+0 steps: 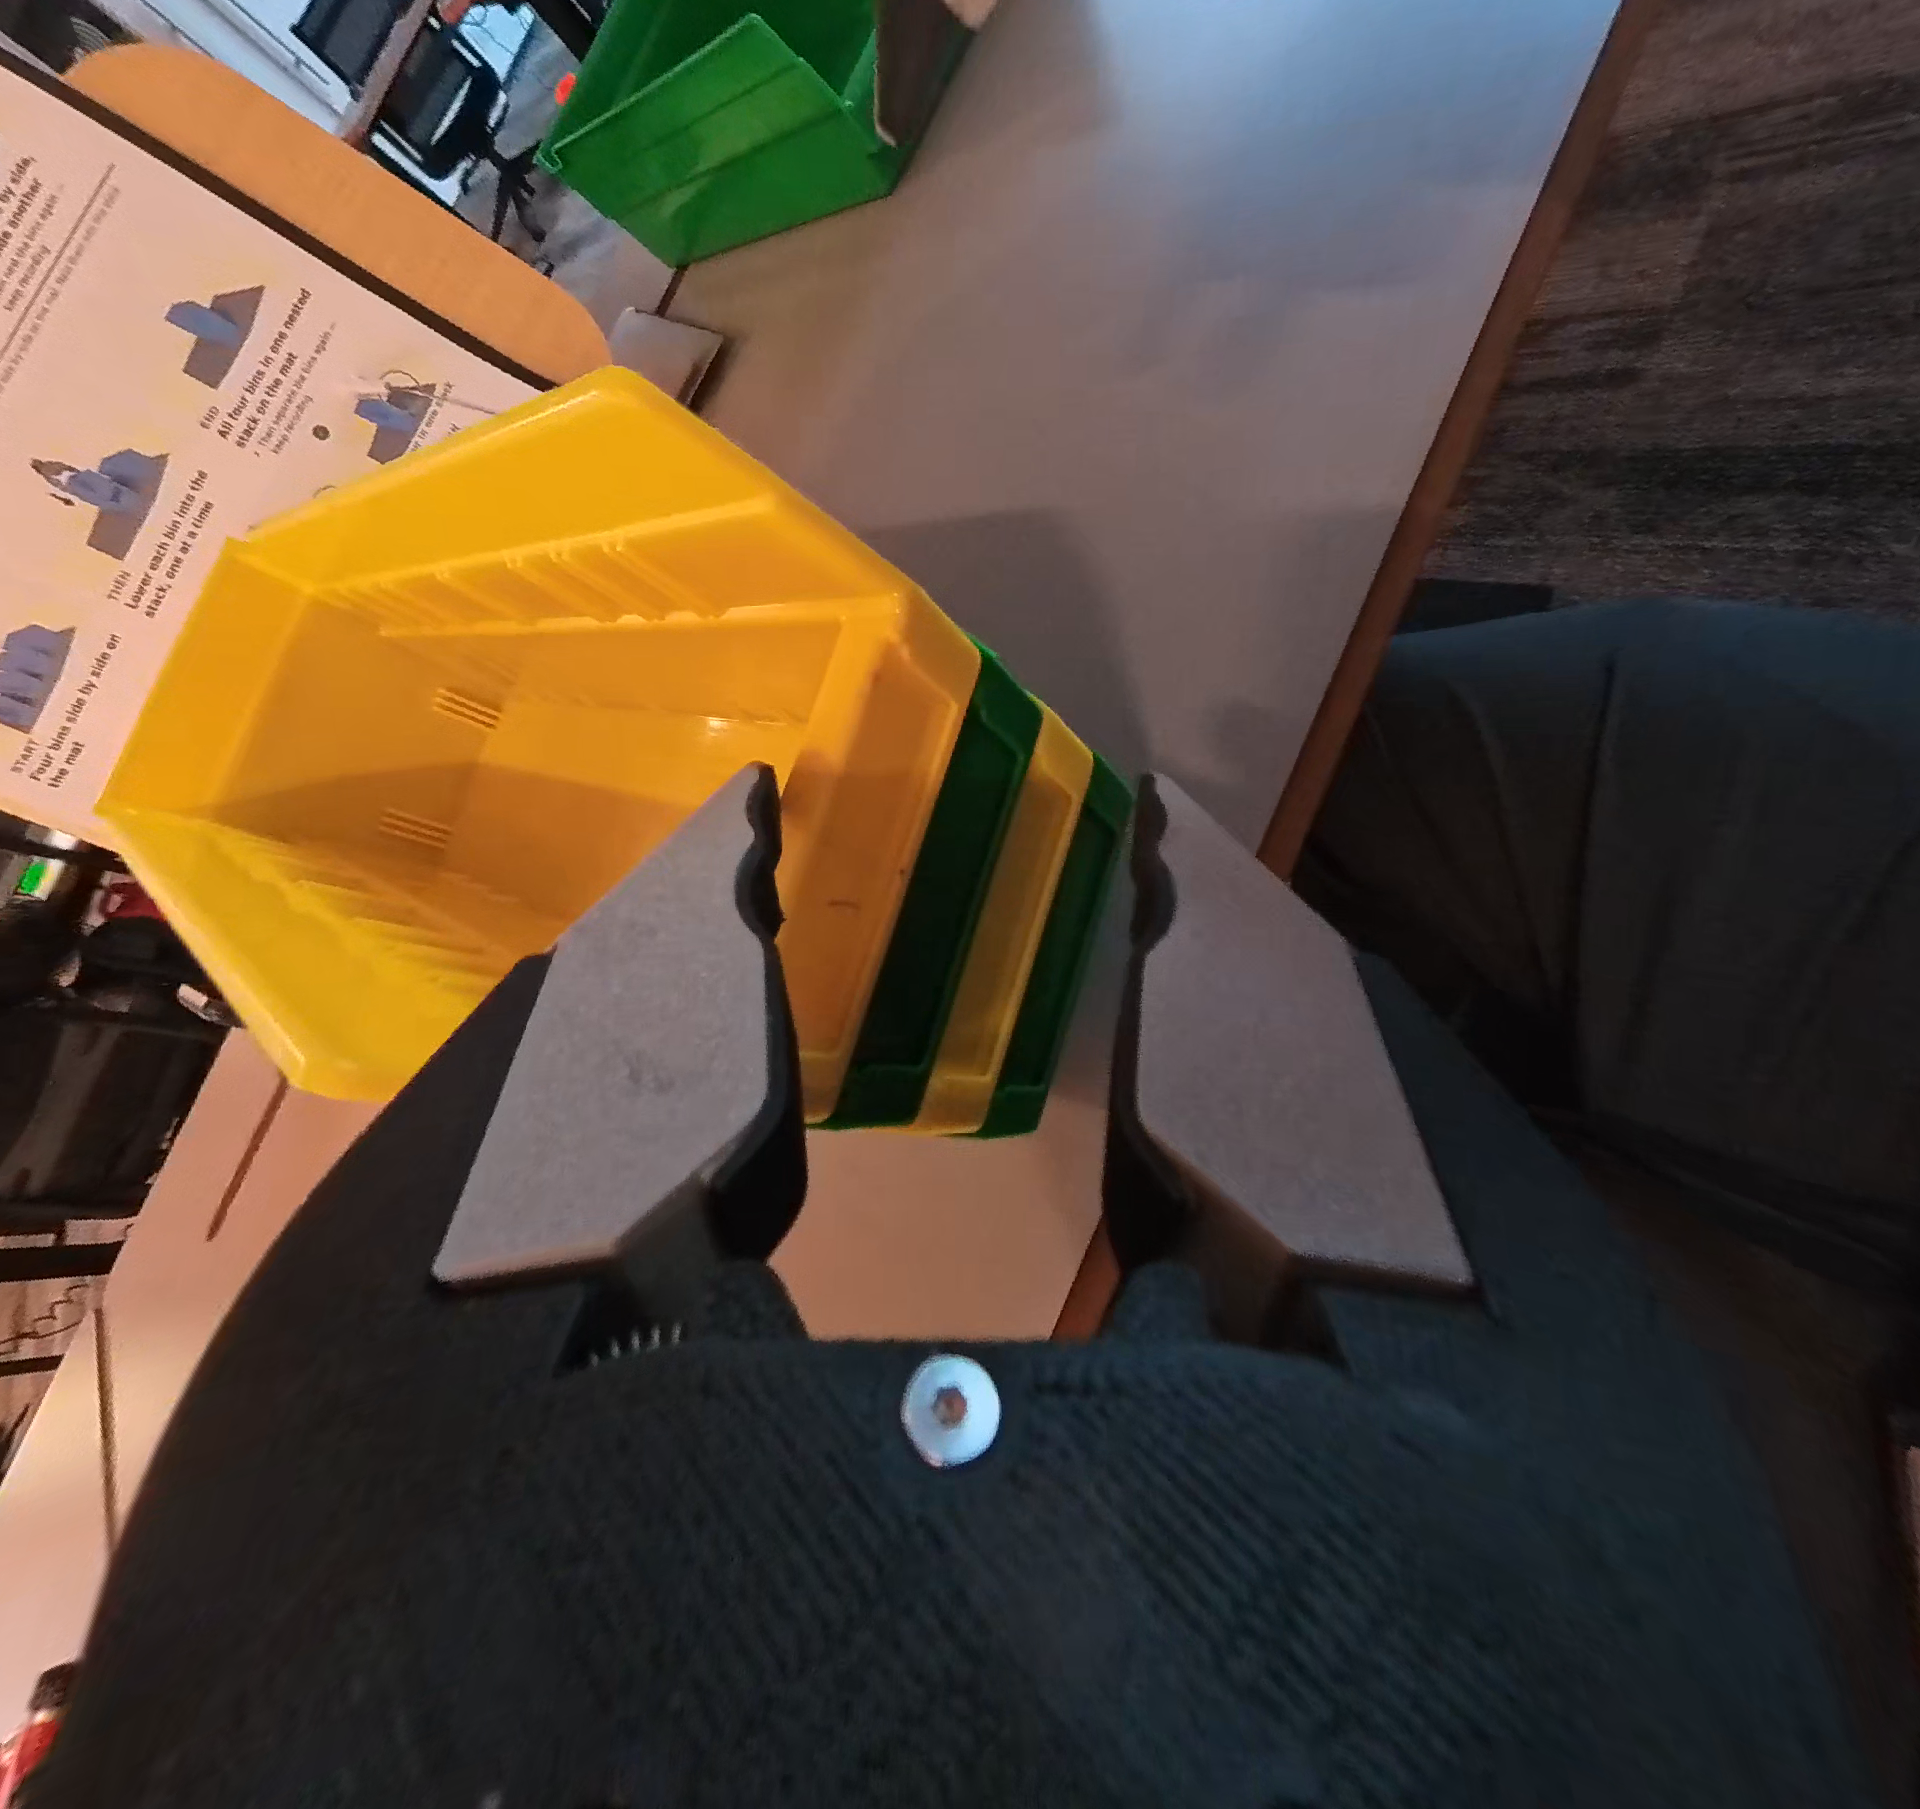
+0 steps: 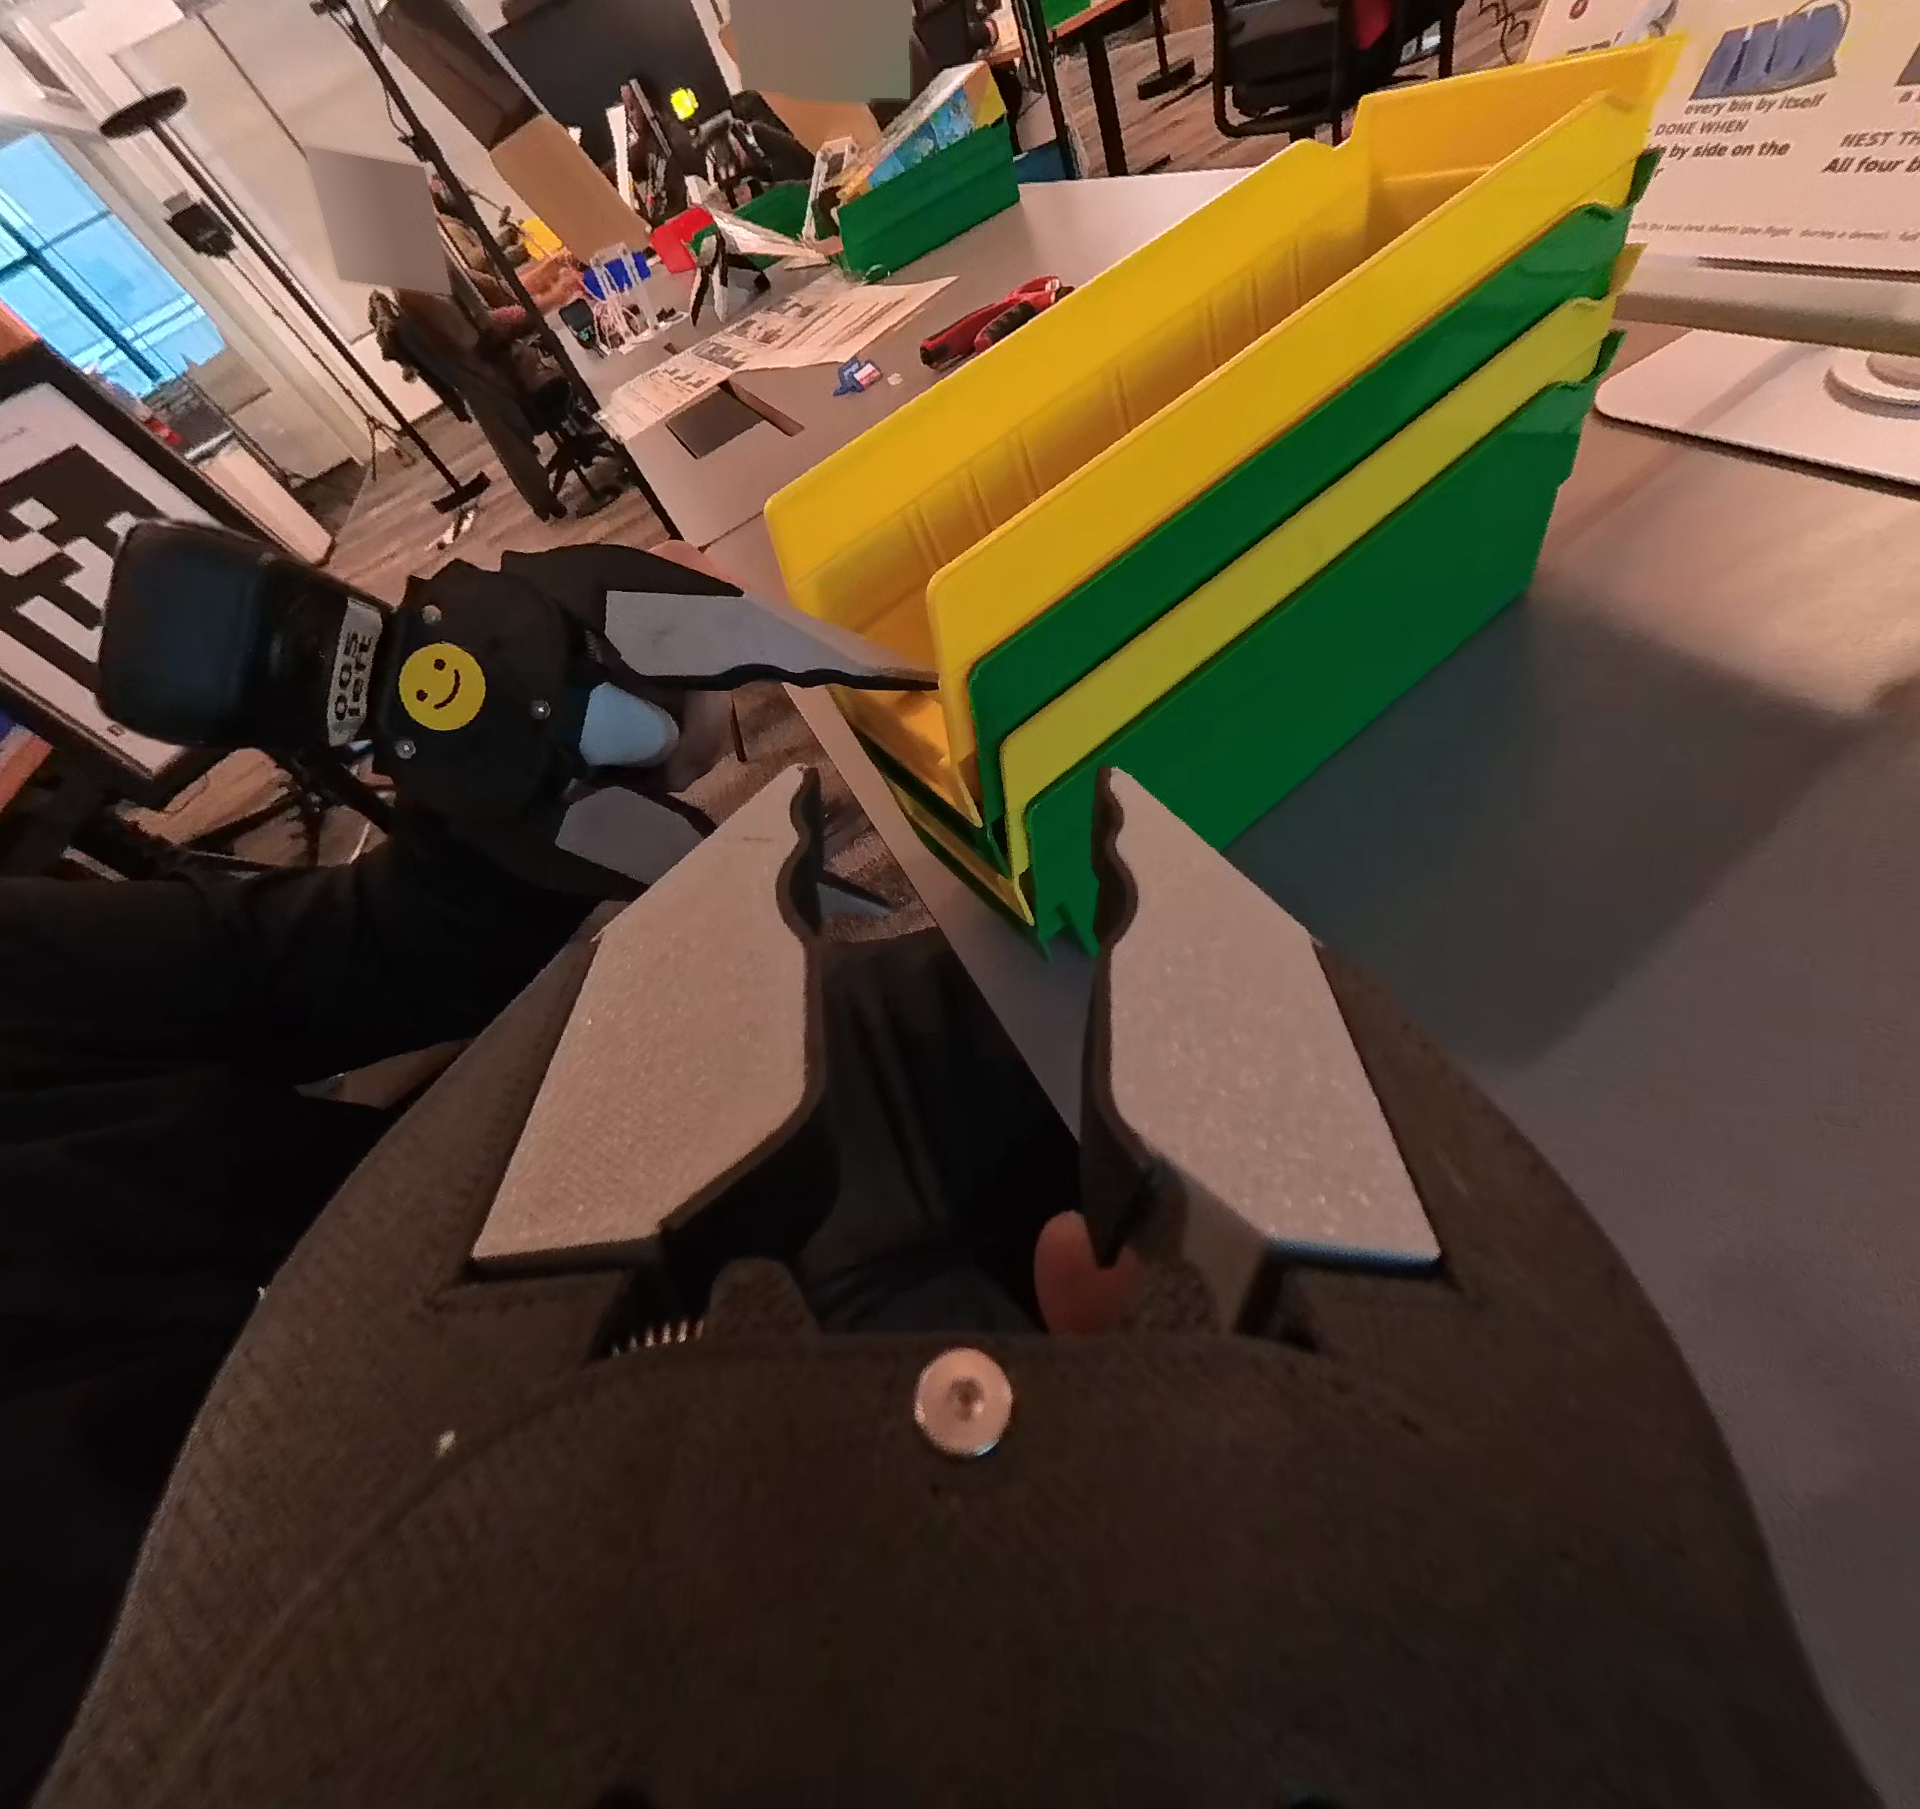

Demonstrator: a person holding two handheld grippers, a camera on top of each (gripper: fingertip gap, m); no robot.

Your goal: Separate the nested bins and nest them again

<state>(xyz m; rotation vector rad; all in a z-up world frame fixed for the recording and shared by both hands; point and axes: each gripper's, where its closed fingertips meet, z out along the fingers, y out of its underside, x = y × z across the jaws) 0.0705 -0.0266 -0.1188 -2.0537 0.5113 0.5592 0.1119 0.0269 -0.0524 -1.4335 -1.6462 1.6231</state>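
Right tongs (image 2: pixel 956 840) stood open and empty at the near end of the four nested bins (image 2: pixel 1299 554), yellow and green by turns, at the grey counter (image 2: pixel 1558 928) edge. Left tongs (image 1: pixel 951 850) gaped wide around the stack's end walls, gripping nothing visibly. Another green bin (image 1: pixel 727 138) sat farther off.

This is an open-plan office used as a lab. In the right wrist view, grey tables (image 2: pixel 1039 232) strewn with papers (image 2: pixel 790 331) run toward the upper left, with black tripods (image 2: pixel 416 232), office chairs (image 2: pixel 1309 3), and carpeted floor (image 1: pixel 1745 201).
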